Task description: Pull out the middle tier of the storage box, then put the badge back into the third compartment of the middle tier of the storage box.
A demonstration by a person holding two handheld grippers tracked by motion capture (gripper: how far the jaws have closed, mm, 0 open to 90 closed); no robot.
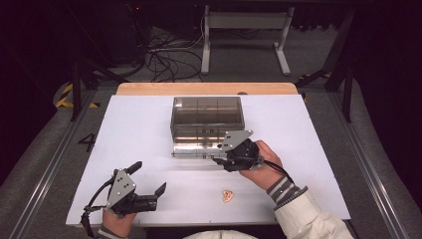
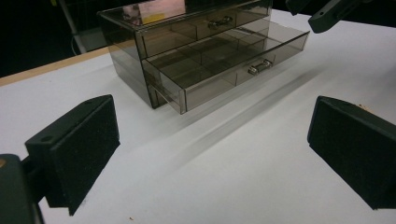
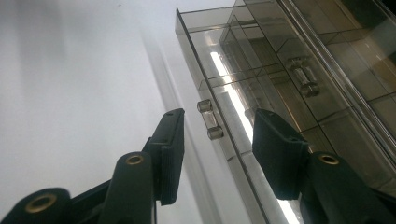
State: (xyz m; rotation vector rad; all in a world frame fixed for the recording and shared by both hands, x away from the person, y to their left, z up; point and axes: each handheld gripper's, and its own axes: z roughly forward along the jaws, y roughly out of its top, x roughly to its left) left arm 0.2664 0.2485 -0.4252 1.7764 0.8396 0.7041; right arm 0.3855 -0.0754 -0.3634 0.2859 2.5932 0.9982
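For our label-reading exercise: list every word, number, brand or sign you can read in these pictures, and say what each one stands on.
"4": dark digit on the grey floor left of the white table, seen in the high view.
Yellow-and-black hazard stripes on the floor at the left: a sign with no wording.
Smoky clear drawer box: no label or brand to be read.

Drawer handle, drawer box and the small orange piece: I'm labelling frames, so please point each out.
drawer handle (image 3: 209, 120): right gripper view, middle of bar.
drawer box (image 1: 206, 107): high view, top panel.
small orange piece (image 1: 228, 195): high view, its centre.
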